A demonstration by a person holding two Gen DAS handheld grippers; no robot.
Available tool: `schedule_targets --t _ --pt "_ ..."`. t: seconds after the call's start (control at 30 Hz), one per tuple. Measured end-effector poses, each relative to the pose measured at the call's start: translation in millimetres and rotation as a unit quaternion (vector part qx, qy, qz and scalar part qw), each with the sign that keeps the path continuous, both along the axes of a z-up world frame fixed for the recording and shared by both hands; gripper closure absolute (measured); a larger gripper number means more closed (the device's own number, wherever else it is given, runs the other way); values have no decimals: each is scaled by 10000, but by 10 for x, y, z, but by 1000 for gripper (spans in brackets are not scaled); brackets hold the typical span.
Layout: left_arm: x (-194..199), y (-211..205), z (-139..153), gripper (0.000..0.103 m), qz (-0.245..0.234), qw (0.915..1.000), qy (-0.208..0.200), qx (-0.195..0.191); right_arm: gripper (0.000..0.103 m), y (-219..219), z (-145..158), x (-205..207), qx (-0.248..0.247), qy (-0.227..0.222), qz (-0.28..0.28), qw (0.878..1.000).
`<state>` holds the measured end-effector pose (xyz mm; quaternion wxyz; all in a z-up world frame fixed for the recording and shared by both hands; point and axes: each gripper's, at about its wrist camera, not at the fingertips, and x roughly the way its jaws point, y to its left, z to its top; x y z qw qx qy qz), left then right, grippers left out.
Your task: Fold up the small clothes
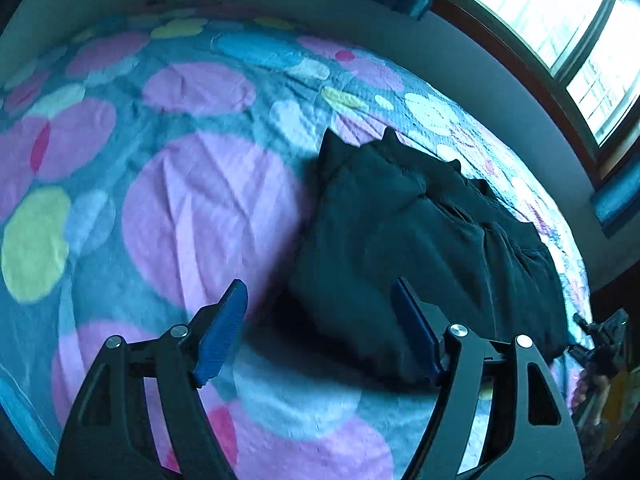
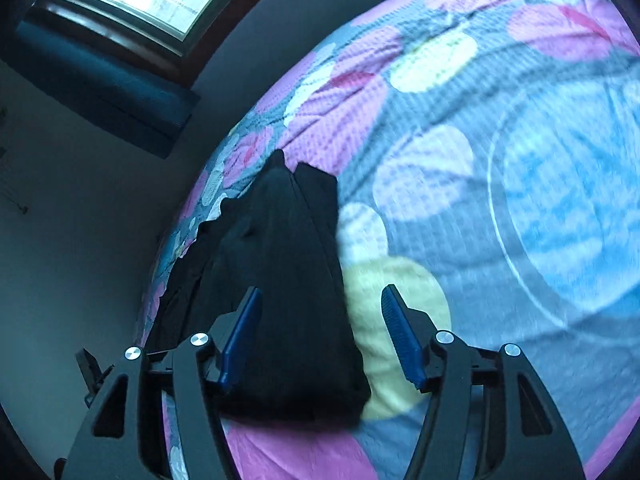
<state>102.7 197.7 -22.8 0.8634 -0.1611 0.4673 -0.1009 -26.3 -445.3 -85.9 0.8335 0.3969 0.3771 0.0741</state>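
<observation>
A dark garment (image 1: 404, 240) lies folded and rumpled on the spotted bedspread (image 1: 192, 200), near the bed's edge by the wall. In the left wrist view my left gripper (image 1: 320, 308) is open above the garment's near left corner, its blue pads (image 1: 222, 340) apart and touching nothing. The right wrist view shows the same dark garment (image 2: 288, 280) running away from me. My right gripper (image 2: 320, 316) is open over its near end, the cloth lying below the gap and not pinched. The other gripper's black frame (image 1: 604, 344) shows at the left view's right edge.
The bedspread (image 2: 520, 184) with pink, blue and yellow circles covers the whole bed. A grey wall (image 2: 80, 220) and a bright window (image 1: 568, 28) with a dark wooden frame run along the bed's far side. A blue curtain (image 2: 104, 84) hangs below the window.
</observation>
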Motion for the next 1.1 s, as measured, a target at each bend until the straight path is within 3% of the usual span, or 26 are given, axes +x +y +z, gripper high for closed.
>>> schedule_targets --t 0.1,0.23,0.27,0.3,0.33,0.4,0.53,0.57,0.67,0.77,0.83,0.97,1.1 --pt "-157 -35 -168 28 -63 9988 243 -410 39 62 -164 -89 432 -9 75 9990" --pt "-60 -179 -329 28 47 9990 293 -325 41 252 -131 -31 109 -90 242 9996" --pt "-7 -205 -334 30 122 9993 226 -288 60 310 -117 -22 -133 -54 220 9997" --pt "46 -224 -327 33 202 9995 161 -161 72 365 -119 -5 -404 32 251 9989" --pt "81 -228 -328 47 324 9994 106 1 75 411 -131 8 -646 69 327 9974" --pt "148 -217 -384 50 442 9989 77 141 77 412 -172 -15 -708 -8 340 9969" --pt "110 -263 -349 51 318 9986 -97 405 76 339 -215 -22 -488 -112 363 9981" --pt "103 -272 -358 50 287 9985 -123 457 72 296 -216 -37 -367 -151 369 9985" --pt "81 -240 -369 50 272 9989 -188 320 65 208 -190 -110 -145 -23 162 9998" --pt "72 -201 -372 50 277 9993 -192 173 62 202 11 -302 -582 -53 -499 9970" --pt "64 -196 -376 49 293 9993 -203 129 62 325 203 -402 -709 -348 -631 9949" --pt "54 -240 -363 46 242 9992 -246 215 47 910 478 -314 -512 -765 200 9956" --pt "50 -246 -364 45 246 9992 -245 191 47 1696 474 -23 19 -740 1480 9862"
